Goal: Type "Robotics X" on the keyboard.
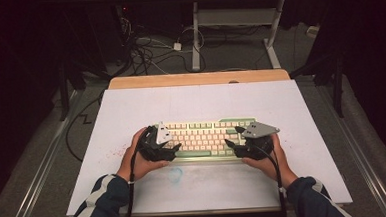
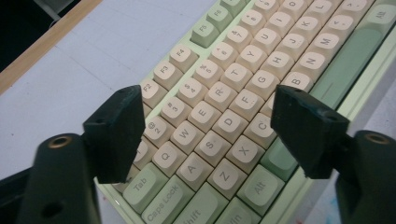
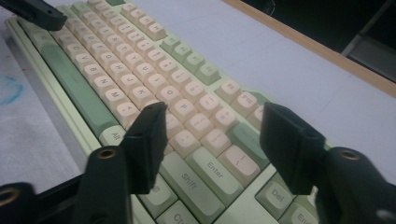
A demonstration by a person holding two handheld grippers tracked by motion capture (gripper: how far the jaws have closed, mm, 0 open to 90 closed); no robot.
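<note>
A white table [image 1: 131, 111] fills the middle of the high view. The cream-and-green keyboard [image 1: 202, 138] lies at its centre. The left gripper [image 1: 175, 148] hovers released over the keyboard's left end, the right gripper [image 1: 229, 144] released over its right end.

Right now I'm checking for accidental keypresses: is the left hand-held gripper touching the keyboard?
Cannot tell. In the left gripper view the open left hand-held gripper hangs over the keyboard, but no view plainly shows contact or gap.
</note>
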